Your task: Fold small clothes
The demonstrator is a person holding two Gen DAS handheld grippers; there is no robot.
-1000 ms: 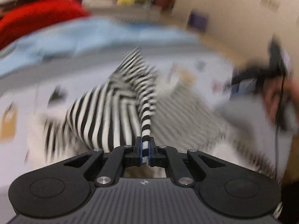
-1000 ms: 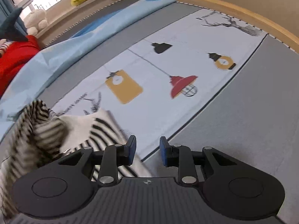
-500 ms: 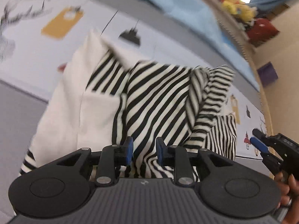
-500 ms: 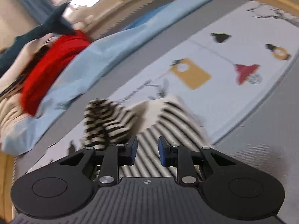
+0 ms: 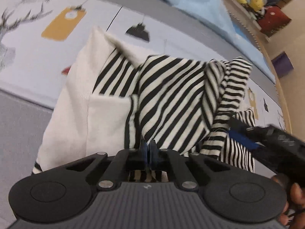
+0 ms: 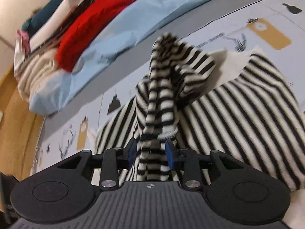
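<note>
left gripper (image 5: 147, 148): jaws pressed together right at the near hem of the striped garment (image 5: 171, 99); a thin edge of the cloth seems pinched between the pads, though the pinch itself is too small to see for sure
right gripper (image 6: 150, 152): jaws parted and opening, a twisted sleeve (image 6: 162, 99) running straight down between the blue pads; I'd say the pads stand just clear of it and are not squeezing
where the garment lies: spread on the printed bed sheet (image 5: 38, 61), black-and-white stripes on top, a plain white panel (image 5: 76, 114) turned out on one side
the relation that counts: the sleeve's long axis runs away from the right gripper, almost in line with its fingers, rising to a bunched peak and then dropping onto the body of the garment; the right hand is the nearer one to it, the left being busy at the hem
my guess at the next move: closing on that sleeve and carrying it across the body, which calls for the left hold to keep the hem flat
what the left view adds: the white panel, the hem, and the right gripper (image 5: 247, 135) coming in from the side with a hand (image 5: 293, 200) behind it
what the right view adds: the sleeve sitting between its own pads, plus a pale blue blanket (image 6: 133, 19) and a red cloth (image 6: 89, 26) heaped well beyond the garment
risk, as I see it: the sleeve is rolled, so a grip may take only one layer
</note>
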